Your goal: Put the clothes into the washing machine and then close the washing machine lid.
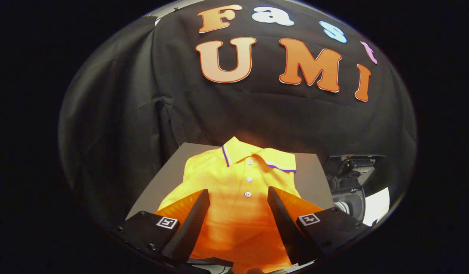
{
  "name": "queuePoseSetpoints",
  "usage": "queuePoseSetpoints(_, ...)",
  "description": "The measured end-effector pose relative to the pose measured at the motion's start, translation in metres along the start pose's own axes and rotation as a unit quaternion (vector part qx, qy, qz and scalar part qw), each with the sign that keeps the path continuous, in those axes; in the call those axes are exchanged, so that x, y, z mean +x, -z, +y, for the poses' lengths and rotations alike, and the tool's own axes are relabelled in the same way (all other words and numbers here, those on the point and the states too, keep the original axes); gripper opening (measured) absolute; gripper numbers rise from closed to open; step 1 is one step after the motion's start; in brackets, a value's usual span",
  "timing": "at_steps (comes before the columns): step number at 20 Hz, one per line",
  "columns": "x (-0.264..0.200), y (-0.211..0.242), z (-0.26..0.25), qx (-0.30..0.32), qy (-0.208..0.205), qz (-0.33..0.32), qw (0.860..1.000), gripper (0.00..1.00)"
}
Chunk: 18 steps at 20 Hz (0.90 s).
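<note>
An orange polo shirt (240,179) with a striped collar and three white buttons lies flat on a grey table (166,179). My gripper (238,196) hovers over the shirt's middle with its fingers spread wide, and nothing is pinched between them. The shirt's chest shows between the fingers, and the collar lies beyond them. To the right of the table stands the washing machine (352,190) with its dark lid (354,165) raised; part of its pale drum opening shows beyond the right finger.
The black cloth wall closes off the back and left sides just beyond the table. Bare grey tabletop shows on both sides of the shirt. The washing machine sits close against the table's right edge.
</note>
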<state>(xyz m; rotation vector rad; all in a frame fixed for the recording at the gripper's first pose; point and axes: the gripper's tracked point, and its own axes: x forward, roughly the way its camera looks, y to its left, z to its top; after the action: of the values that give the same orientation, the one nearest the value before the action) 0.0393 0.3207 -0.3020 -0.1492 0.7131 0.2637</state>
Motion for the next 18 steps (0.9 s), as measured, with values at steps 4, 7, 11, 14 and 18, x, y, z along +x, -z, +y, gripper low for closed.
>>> queuePoseSetpoints(4,0.019,0.02,-0.003,0.026,0.004,0.043,0.999,0.99)
queuePoseSetpoints(7,0.025,0.03,-0.003,0.031,-0.006,0.067,0.997,0.99)
queuePoseSetpoints(11,0.028,0.033,-0.005,0.033,-0.021,0.054,0.998,0.97)
queuePoseSetpoints(14,0.04,0.033,-0.007,0.02,-0.034,0.047,0.998,0.85)
queuePoseSetpoints(18,0.04,0.034,-0.01,0.028,-0.055,0.053,0.997,0.62)
